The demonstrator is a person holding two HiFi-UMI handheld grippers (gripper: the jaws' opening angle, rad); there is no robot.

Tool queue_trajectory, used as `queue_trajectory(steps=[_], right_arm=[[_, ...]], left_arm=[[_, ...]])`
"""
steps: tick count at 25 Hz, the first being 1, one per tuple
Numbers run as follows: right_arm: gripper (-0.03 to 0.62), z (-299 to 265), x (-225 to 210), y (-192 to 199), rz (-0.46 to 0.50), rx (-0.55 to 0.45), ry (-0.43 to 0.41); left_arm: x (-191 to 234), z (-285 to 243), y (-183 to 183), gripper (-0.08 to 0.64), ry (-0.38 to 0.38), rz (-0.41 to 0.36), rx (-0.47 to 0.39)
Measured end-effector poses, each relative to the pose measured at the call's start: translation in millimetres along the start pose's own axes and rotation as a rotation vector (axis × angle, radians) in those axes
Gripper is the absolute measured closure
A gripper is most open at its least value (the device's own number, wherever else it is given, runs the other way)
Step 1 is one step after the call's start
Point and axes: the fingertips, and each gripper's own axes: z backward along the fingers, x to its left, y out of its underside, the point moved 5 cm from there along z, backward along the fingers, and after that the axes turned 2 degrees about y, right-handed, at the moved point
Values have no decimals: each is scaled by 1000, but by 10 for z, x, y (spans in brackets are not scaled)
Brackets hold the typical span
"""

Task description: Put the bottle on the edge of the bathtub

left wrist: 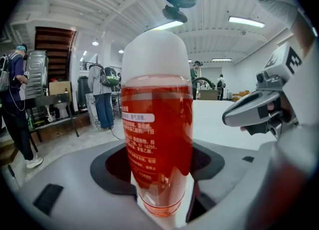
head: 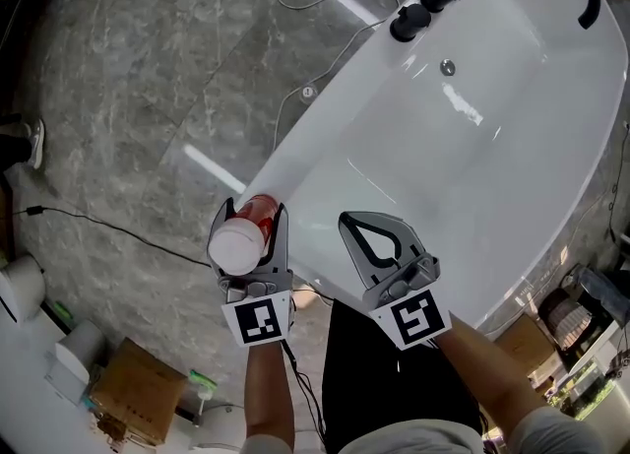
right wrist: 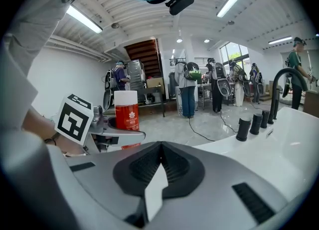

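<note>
A white oval bathtub runs from the lower centre to the upper right of the head view, on a grey marbled floor. At lower centre, the left gripper has its jaws clamped on a clear plastic bottle of red liquid with a white cap, held upright over the tub's near rim. Whether its base touches the rim cannot be told. Just beside it on the right, the right gripper hangs above the tub, jaws together and empty. Black tap knobs line the rim at top centre.
</note>
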Motion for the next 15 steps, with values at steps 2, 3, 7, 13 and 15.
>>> queue_trajectory(steps=[2,3,7,13,15], right_arm=[[586,-17,-23,-6,-5,-7,6],[586,-25,-33,-12,-7,-11,9],[586,-40,-33,-28,-2,-12,9],[586,-41,-23,22,-1,0,11],[586,-40,-22,24,-6,-3,13]], left_arm=[[9,-46,1,255,1,-8,-4],[14,-66,2,255,0,-11,-5],[35,-103,5,255,1,-5,-3],[35,-136,8,255,11,-20,-13],[37,-137,12,255,7,-15,-16]])
